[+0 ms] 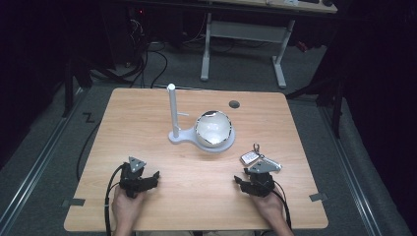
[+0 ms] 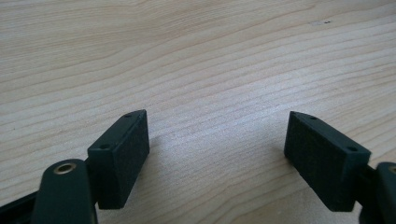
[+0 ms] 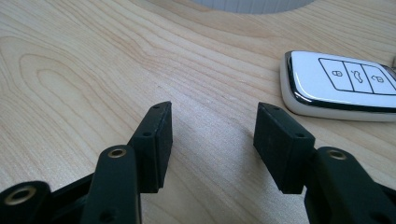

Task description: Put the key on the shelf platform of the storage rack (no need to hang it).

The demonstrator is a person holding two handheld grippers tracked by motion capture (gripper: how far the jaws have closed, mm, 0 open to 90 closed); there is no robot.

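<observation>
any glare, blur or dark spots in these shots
High view: the light wooden table is evenly lit, the room around it nearly black, and the round shiny silver bowl glares white. Left gripper view: sharp wood grain, soft shadows beside the black jaws. Right gripper view: the white car key fob with a chrome rim is crisp, its rim catching highlights.

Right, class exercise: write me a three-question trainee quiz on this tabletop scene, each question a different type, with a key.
1. True or false: the right gripper is clamped on the car key.
2. What rests on the white stand: A a bowl, B a cup, C a book?
3. Fill in: the left gripper has only bare ____ between its jaws.

Key: 1 false, its jaws stand open beside the key; 2 A; 3 table.
</observation>
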